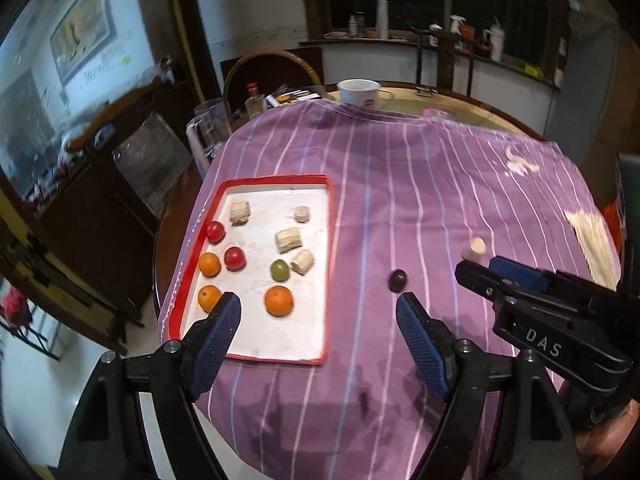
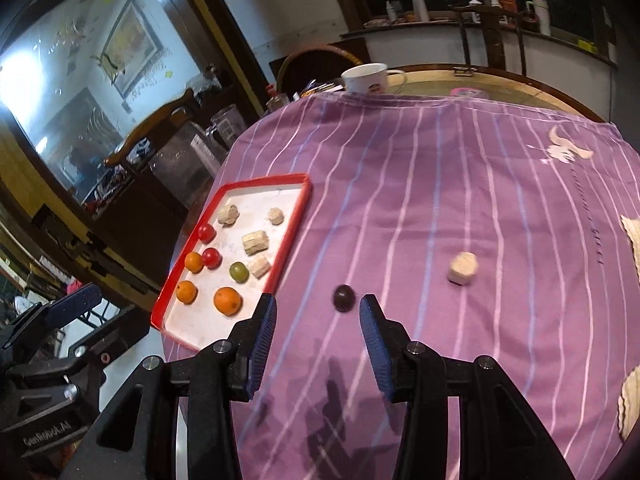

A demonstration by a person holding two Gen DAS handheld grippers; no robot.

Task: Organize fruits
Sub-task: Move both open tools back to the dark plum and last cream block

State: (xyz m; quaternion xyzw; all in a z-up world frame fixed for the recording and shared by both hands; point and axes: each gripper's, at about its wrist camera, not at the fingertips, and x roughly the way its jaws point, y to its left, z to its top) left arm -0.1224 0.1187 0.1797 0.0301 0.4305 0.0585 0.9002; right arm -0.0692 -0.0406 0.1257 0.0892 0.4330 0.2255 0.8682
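Dark purple, smooth round grape-like fruit [image 2: 344, 298] lies on the striped purple cloth [image 2: 440, 200] at 12 o'clock of my right gripper [image 2: 318, 320], tray's red rim [image 2: 294, 224] at 10 o'clock. Both my right and left gripper [image 1: 318, 314] jaws are released, empty. Looks light, slick, squashable, prone to rolling: I'd pinch gently across its widest middle.

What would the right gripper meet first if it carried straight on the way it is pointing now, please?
Most likely the dark grape, which lies on the purple cloth just ahead of the right gripper, roughly in line with the gap between its open, empty jaws. Depth is hard to judge; it might touch cloth first.
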